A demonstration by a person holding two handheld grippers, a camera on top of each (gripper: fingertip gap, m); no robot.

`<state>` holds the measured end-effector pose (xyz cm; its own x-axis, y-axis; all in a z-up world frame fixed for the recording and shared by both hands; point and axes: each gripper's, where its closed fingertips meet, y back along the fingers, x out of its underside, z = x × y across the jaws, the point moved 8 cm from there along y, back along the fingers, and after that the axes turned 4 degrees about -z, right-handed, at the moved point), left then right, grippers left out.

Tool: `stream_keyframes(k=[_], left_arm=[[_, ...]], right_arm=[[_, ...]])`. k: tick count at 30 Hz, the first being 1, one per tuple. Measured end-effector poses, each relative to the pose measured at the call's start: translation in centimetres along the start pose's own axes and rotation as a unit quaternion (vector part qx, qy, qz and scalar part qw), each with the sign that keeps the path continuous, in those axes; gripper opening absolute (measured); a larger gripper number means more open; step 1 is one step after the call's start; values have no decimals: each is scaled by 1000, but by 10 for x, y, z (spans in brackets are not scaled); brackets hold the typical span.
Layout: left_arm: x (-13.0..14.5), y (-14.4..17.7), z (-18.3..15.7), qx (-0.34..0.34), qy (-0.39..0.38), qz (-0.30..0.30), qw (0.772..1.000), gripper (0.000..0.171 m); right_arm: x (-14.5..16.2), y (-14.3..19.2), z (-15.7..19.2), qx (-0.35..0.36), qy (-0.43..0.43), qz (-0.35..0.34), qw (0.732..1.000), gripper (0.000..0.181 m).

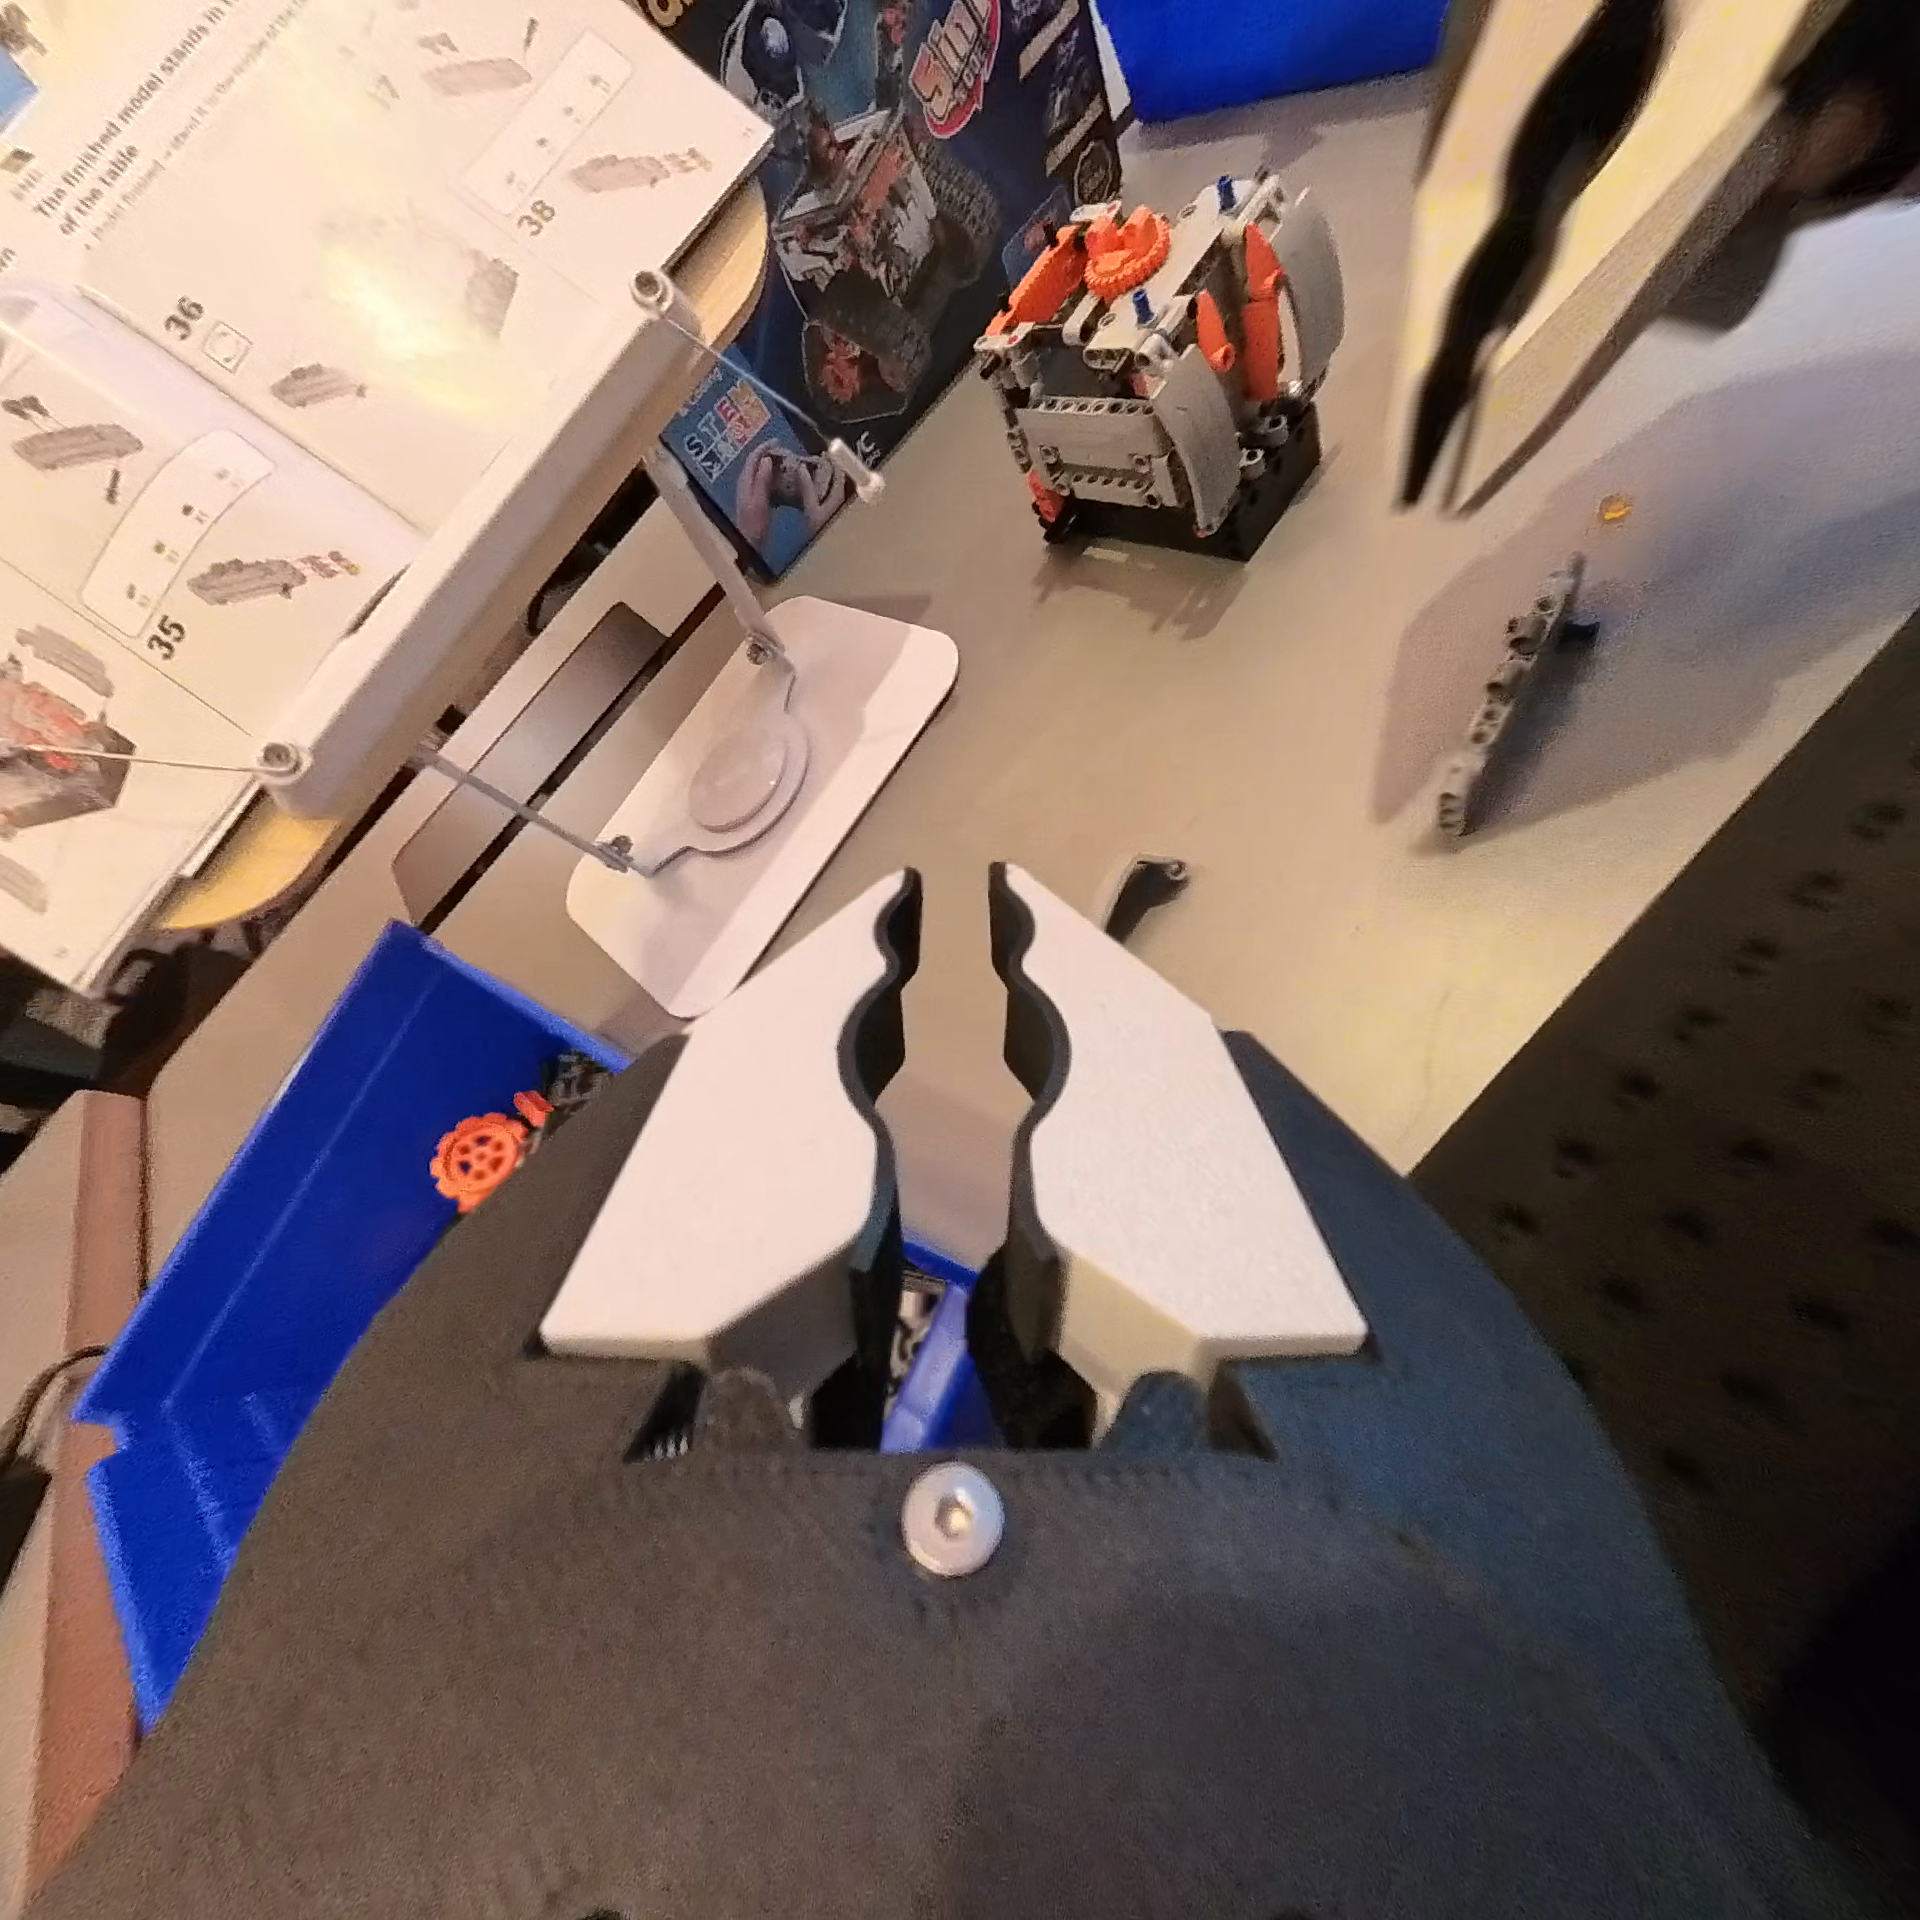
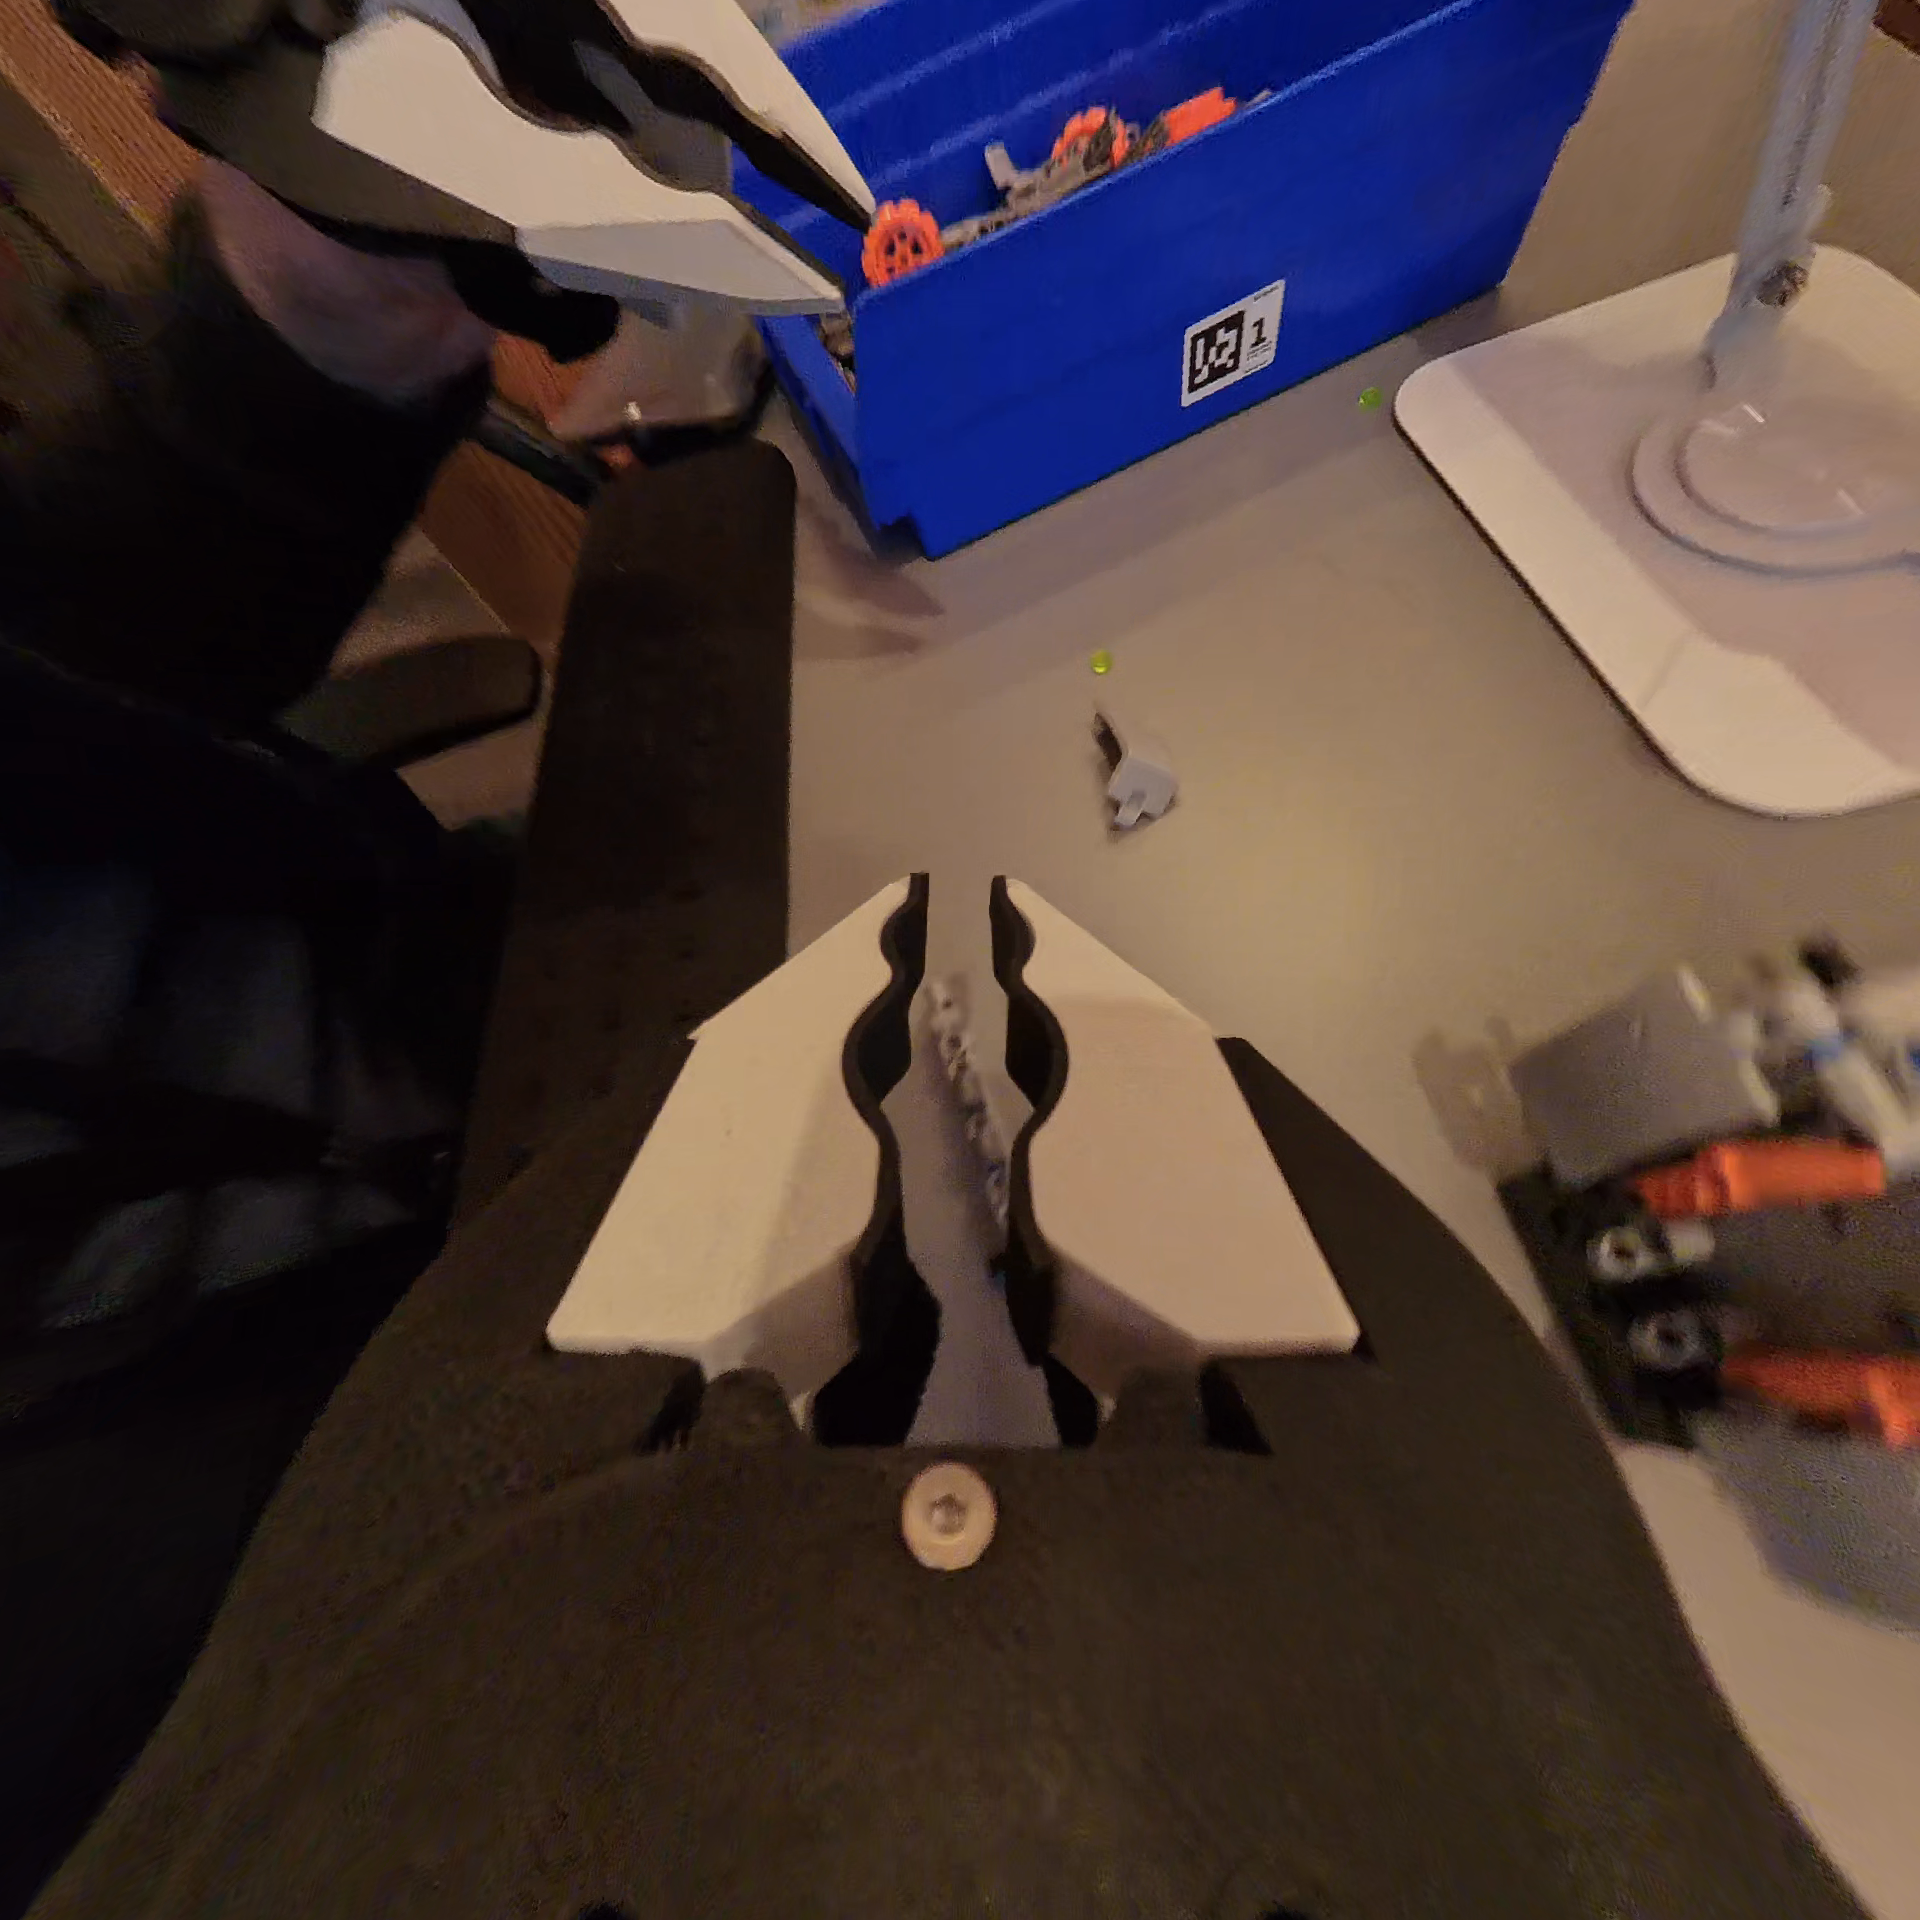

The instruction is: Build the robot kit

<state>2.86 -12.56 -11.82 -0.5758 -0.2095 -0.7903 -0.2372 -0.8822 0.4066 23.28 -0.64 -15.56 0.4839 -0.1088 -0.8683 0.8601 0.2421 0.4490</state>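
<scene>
Over the blue bin (image 1: 312, 1195) at 7 o'clock hovers the left gripper (image 1: 954, 883), fingers a little apart, empty; the right gripper (image 2: 958, 894), the same, hangs above a grey beam (image 2: 966, 1091); a small grey piece (image 2: 1138, 779) lies at 12 o'clock.

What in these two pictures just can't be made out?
- Blue plastic bin: left wrist view, mostly covered by the left hand-held gripper; only an orange toothed wheel shows.
- Long grey holed beam: right wrist view, partly hidden between the right hand-held gripper fingers.
- Grey-and-orange brick model: right wrist view, blurred and cut by the edge.
</scene>
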Motion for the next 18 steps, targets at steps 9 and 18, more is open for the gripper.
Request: stream_keyframes(k=[9,18], left_arm=[[20,14,-1,-7,22,-23,999,11],[35,20,0,4,48,-58,997,10]], right_arm=[[-36,-125,-25,15,134,148,980,16],[-49,-181,-53,42,156,185,969,13]])
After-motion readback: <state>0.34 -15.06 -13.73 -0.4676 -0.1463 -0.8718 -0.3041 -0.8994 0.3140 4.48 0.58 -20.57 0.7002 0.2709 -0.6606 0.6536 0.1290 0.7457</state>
